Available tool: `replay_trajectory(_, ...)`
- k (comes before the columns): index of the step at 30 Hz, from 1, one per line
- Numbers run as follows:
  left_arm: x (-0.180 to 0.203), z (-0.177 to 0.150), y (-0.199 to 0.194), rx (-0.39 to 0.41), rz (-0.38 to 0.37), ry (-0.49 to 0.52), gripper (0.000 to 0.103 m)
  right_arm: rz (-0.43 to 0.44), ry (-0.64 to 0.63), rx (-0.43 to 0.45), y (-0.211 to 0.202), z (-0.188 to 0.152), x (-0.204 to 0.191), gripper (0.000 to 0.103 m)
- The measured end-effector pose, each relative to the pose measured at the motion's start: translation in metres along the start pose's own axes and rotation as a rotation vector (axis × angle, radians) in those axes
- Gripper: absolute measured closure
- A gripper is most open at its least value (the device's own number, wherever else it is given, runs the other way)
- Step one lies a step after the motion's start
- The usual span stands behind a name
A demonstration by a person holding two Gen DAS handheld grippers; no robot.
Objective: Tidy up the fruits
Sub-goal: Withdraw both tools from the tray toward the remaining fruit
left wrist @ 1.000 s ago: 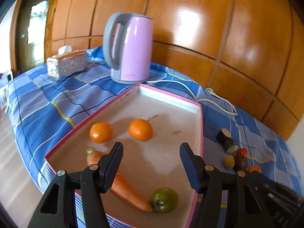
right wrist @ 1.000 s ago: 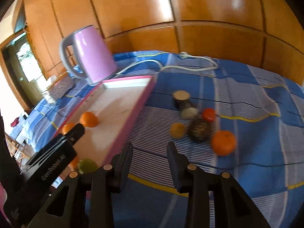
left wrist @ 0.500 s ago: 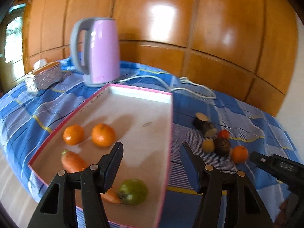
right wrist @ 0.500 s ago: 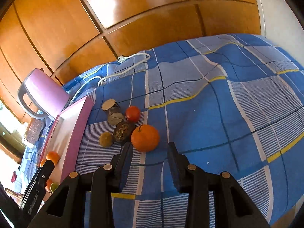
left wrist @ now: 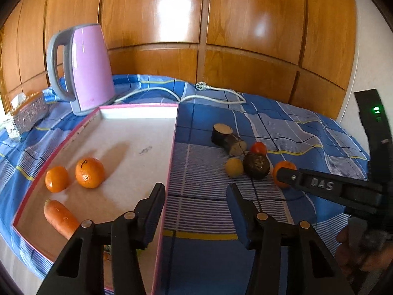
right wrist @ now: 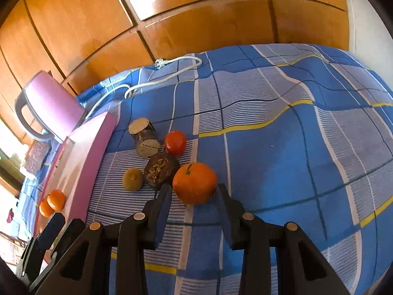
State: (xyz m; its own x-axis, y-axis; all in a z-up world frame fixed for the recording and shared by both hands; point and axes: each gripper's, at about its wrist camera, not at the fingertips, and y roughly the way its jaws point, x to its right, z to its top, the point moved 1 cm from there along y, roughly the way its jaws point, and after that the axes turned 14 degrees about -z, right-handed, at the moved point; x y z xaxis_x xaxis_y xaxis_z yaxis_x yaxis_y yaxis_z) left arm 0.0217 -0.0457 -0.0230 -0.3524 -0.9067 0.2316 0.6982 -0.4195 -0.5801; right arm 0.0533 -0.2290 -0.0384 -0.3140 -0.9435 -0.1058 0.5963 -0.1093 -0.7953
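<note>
The orange [right wrist: 194, 182] sits on the blue checked cloth [right wrist: 282, 152] at lower centre of the right wrist view, stem stub upward; being round, it shows no long axis. The carrot [left wrist: 61, 218] lies in the pink-rimmed tray [left wrist: 172, 147] at lower left of the left wrist view, its long axis slanting toward the lower right. Half a second ago the orange lay just beyond the right gripper [right wrist: 194, 196]; now it is framed between the fingertips, jaws half open, contact not discernible. The left gripper [left wrist: 195, 196] has just been closing, nothing between its jaws, over the tray's right edge.
</note>
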Motion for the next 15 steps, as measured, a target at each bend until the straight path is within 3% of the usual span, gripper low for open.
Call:
replay_trajectory(8, 0.003, -0.002, 0.003, 0.000, -0.003, 0.004, 0.048, -0.100, -0.109, 0.015, 0.011, 0.001, -0.016, 0.064)
replay_trajectory(12, 0.002, -0.001, 0.001, 0.009, -0.013, 0.007, 0.048, -0.094, -0.060, 0.013, 0.008, 0.003, -0.005, 0.065)
replay_trajectory(15, 0.012, 0.001, -0.006, 0.048, -0.016, 0.073, 0.047, -0.092, 0.001, -0.014, 0.010, 0.005, 0.007, 0.065)
